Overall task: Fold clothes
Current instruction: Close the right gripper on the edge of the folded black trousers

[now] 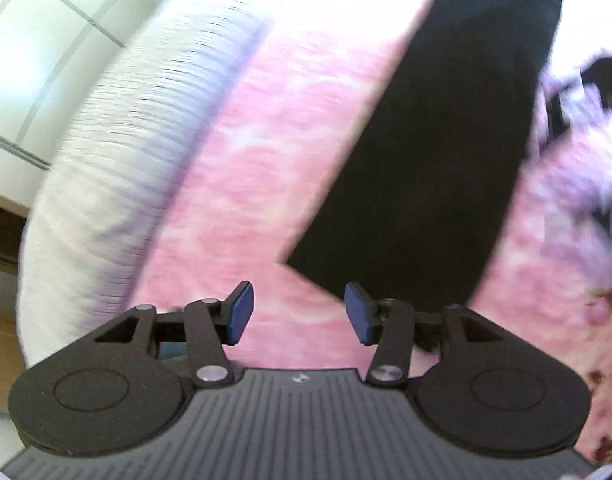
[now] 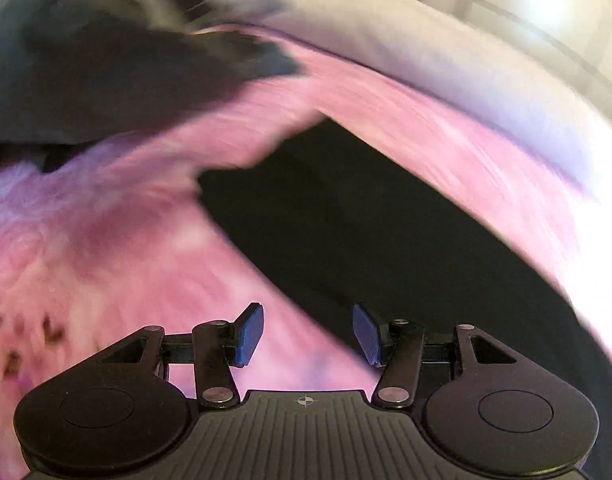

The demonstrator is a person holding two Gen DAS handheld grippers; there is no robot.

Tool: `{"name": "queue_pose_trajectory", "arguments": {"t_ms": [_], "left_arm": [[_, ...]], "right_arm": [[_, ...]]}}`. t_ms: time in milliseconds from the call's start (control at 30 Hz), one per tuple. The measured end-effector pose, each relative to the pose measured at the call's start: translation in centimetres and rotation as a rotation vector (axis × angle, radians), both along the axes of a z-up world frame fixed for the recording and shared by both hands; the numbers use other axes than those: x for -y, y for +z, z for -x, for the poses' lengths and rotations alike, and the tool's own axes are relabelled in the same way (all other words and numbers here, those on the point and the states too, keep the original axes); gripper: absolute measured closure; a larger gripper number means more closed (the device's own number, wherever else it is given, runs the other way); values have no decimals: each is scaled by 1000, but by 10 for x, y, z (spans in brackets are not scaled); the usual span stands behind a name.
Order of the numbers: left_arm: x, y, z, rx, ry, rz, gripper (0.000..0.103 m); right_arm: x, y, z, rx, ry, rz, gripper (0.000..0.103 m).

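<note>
The black garment [image 1: 418,168] lies spread flat on a pink bedspread [image 1: 242,184], a long dark panel with straight edges and one sharp corner showing just ahead of the left gripper [image 1: 299,312]; in the right wrist view the same black garment [image 2: 386,232] runs as a broad band from the middle of the bed toward the bed's near right edge. Its straight outline fits cloth that is already doubled over once, but it fits equally a piece merely laid out flat, and the blurred pictures do not settle which, nor whether a seam or crease crosses it. A second heap, grey-blue clothes [image 2: 106,72], sits crumpled toward the far left corner of the bed, plainly not in a neat stack, so that at least looks like folding left to do. Both tools are empty: the left gripper hovers over the bedspread with its blue pads apart, and the right gripper [image 2: 308,332] likewise stands with its jaws spread, one pad over pink cloth and the other over the black edge. The black fabric looks matte, smooth and thin, without visible pattern. The bedspread is soft and mottled in pink and white with darker flower-like marks at one side. A white ribbed pillow or bolster [image 1: 118,152] borders the bed's far edge, with pale floor tiles [image 1: 46,40] beyond.
</note>
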State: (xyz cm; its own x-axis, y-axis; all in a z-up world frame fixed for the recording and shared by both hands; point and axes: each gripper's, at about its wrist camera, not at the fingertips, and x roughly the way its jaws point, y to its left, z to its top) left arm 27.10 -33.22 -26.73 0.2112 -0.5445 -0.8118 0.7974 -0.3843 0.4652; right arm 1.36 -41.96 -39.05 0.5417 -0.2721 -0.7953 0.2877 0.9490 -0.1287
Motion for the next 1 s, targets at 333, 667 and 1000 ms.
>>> {"name": "queue_pose_trajectory", "arguments": {"t_ms": [333, 667, 1000], "left_arm": [[-24, 12, -34, -118, 163, 61, 52], [-23, 27, -18, -92, 171, 134, 51], [53, 31, 110, -167, 12, 122, 49]], "right_arm": [[-44, -69, -106, -153, 275, 315, 54], [-3, 2, -82, 98, 59, 136, 100], [167, 103, 228, 690, -1034, -98, 100]]}}
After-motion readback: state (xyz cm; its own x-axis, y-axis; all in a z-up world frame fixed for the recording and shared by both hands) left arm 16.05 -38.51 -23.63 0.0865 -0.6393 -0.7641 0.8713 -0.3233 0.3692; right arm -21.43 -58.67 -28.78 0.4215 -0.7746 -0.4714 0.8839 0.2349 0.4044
